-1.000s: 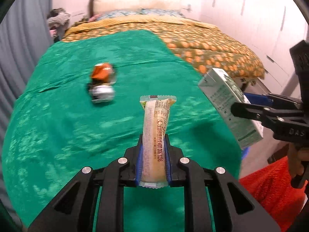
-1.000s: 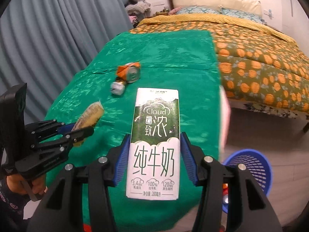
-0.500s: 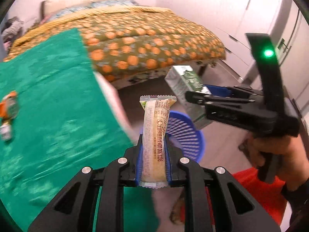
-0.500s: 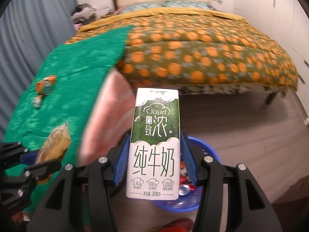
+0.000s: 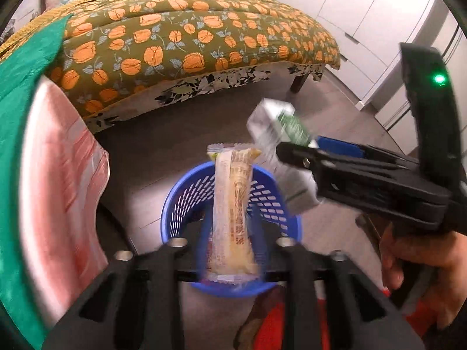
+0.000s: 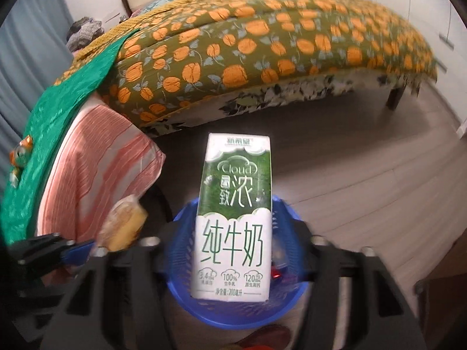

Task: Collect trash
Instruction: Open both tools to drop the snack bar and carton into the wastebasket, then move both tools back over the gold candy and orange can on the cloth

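My left gripper [image 5: 233, 233] has its jaws spread wide; the yellow snack packet [image 5: 233, 213] stands blurred in the gap, above the blue trash basket [image 5: 175, 204]. My right gripper [image 6: 233, 233] also has wide jaws, with the green and white milk carton [image 6: 233, 218] in the gap over the basket [image 6: 181, 233]. Neither item touches the fingers. The right gripper and carton [image 5: 280, 151] also show in the left wrist view, and the packet [image 6: 122, 227] in the right wrist view.
The bed with an orange-flowered quilt [image 5: 189, 38] is behind the basket. A green cloth [image 6: 52, 122] and a pink striped sheet [image 6: 99, 160] hang at the left. An orange crushed can [image 6: 22, 148] lies on the green cloth. Wooden floor [image 6: 364, 189] surrounds the basket.
Both grippers swung from the green cloth to above the blue basket. Both jaws have opened, and the packet and carton are loose between them.
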Demonstrator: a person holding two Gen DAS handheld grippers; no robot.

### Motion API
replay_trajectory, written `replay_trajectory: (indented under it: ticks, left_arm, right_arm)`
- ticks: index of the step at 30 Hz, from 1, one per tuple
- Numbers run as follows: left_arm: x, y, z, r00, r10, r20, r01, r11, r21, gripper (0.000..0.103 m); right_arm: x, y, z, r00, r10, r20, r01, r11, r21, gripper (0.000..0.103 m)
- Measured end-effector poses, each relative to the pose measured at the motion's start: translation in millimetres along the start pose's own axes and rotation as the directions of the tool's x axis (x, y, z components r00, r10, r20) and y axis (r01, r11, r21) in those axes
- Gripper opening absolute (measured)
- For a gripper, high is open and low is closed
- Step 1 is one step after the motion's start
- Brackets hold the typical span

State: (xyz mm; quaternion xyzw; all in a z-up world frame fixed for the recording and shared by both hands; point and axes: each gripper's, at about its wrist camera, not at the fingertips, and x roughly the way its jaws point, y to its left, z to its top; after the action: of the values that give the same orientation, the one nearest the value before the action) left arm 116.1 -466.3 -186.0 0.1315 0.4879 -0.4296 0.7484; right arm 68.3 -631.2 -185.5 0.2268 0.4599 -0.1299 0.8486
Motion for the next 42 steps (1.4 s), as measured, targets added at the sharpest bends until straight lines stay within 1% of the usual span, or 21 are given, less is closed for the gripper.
replay_trajectory:
  ticks: [1,4,8,11,14,16,18,21,23,25,27,28,29,31,33,35,36,37,38,40,42]
  left_arm:
    - [3.7,0.3,0.6,1.000,0.000,0.005,0.000,1.000,-0.008,0.056]
    - [4.1,-1.7,0.4,1.000,-0.003,0.013,0.003,1.000,-0.011,0.060]
    - [-17.5,-2.8,-3.8,0.999,-0.010,0.053,0.010,1.000,-0.008,0.067]
    - [-50.5,-0.1,-12.5,0.995,-0.011,0.098,0.012,1.000,-0.016,0.075]
    - [-92.0,11.0,-28.8,0.989,0.008,0.145,-0.003,1.000,-0.031,0.081]
    - [-122.6,26.2,-46.1,0.984,0.034,0.173,-0.025,0.998,-0.051,0.086]
    - [-148.5,45.0,-64.3,0.978,0.071,0.195,-0.058,0.996,-0.074,0.089]
    - [-184.8,86.4,-92.0,0.962,0.172,0.210,-0.147,0.981,-0.130,0.091]
    - [-203.4,120.3,-107.9,0.944,0.255,0.210,-0.219,0.959,-0.179,0.092]
    - [-217.9,160.3,-118.4,0.921,0.341,0.191,-0.295,0.927,-0.233,0.093]
    - [-231.1,204.7,-122.1,0.898,0.403,0.176,-0.339,0.889,-0.308,0.093]
    - [-235.9,220.2,-120.6,0.890,0.420,0.176,-0.346,0.876,-0.337,0.093]
    - [-241.4,241.8,-117.3,0.881,0.440,0.174,-0.354,0.857,-0.375,0.093]
    - [-243.8,268.2,-107.7,0.879,0.442,0.180,-0.342,0.847,-0.407,0.094]
    - [-237.5,288.3,-91.2,0.886,0.433,0.168,-0.339,0.851,-0.401,0.095]
    - [-227.8,302.4,-76.8,0.886,0.441,0.144,-0.361,0.850,-0.384,0.095]
    - [-220.2,308.2,-67.8,0.891,0.436,0.127,-0.365,0.854,-0.369,0.095]
    - [-211.9,313.8,-60.4,0.900,0.424,0.104,-0.365,0.862,-0.352,0.095]
    - [-202.4,319.2,-53.1,0.903,0.424,0.074,-0.377,0.862,-0.337,0.095]
    - [-191.1,327.0,-46.6,0.888,0.457,0.042,-0.419,0.845,-0.334,0.095]
    - [-186.0,334.3,-44.5,0.879,0.476,0.030,-0.439,0.831,-0.342,0.095]
  right_arm:
    - [-1.6,-3.3,1.0,1.000,0.013,0.005,-0.013,1.000,0.020,0.081]
    - [-10.5,-3.6,3.3,0.999,0.003,0.033,-0.004,1.000,0.025,0.081]
    - [-21.4,0.9,5.2,0.997,-0.027,0.071,0.026,0.999,0.026,0.081]
    - [-28.4,11.0,6.1,0.994,-0.049,0.101,0.050,0.999,0.000,0.081]
    - [-42.9,33.7,5.5,0.984,-0.062,0.167,0.069,0.997,-0.039,0.081]
    - [-49.6,49.6,4.8,0.977,-0.056,0.205,0.071,0.995,-0.068,0.081]
    - [-58.1,77.9,1.4,0.967,-0.033,0.254,0.066,0.990,-0.122,0.082]
    - [-63.6,128.8,-4.3,0.957,0.047,0.286,0.015,0.977,-0.211,0.083]
    - [-60.9,169.7,-11.6,0.955,0.122,0.272,-0.043,0.959,-0.281,0.084]
    - [-57.0,203.6,-21.7,0.953,0.186,0.241,-0.095,0.934,-0.345,0.085]
    - [-50.6,254.8,-41.4,0.945,0.270,0.183,-0.159,0.872,-0.464,0.086]
    - [-48.5,270.0,-48.3,0.943,0.290,0.163,-0.174,0.848,-0.501,0.086]
    - [-44.3,292.7,-59.9,0.941,0.311,0.134,-0.189,0.811,-0.554,0.086]
    - [-34.5,328.0,-79.5,0.942,0.322,0.093,-0.197,0.756,-0.625,0.086]
    - [-26.2,344.6,-89.0,0.944,0.324,0.067,-0.206,0.733,-0.648,0.086]
    - [-17.2,353.9,-94.7,0.948,0.316,0.047,-0.205,0.715,-0.668,0.086]
    - [-14.6,358.3,-96.6,0.954,0.298,0.037,-0.195,0.707,-0.680,0.086]
    - [-14.4,360.6,-97.0,0.954,0.297,0.036,-0.192,0.702,-0.686,0.086]
    - [-15.5,359.9,-96.2,0.952,0.303,0.041,-0.194,0.702,-0.685,0.086]
    - [-14.2,358.4,-94.8,0.952,0.304,0.038,-0.200,0.712,-0.673,0.086]
    - [-11.9,355.8,-93.3,0.952,0.304,0.025,-0.213,0.721,-0.659,0.086]
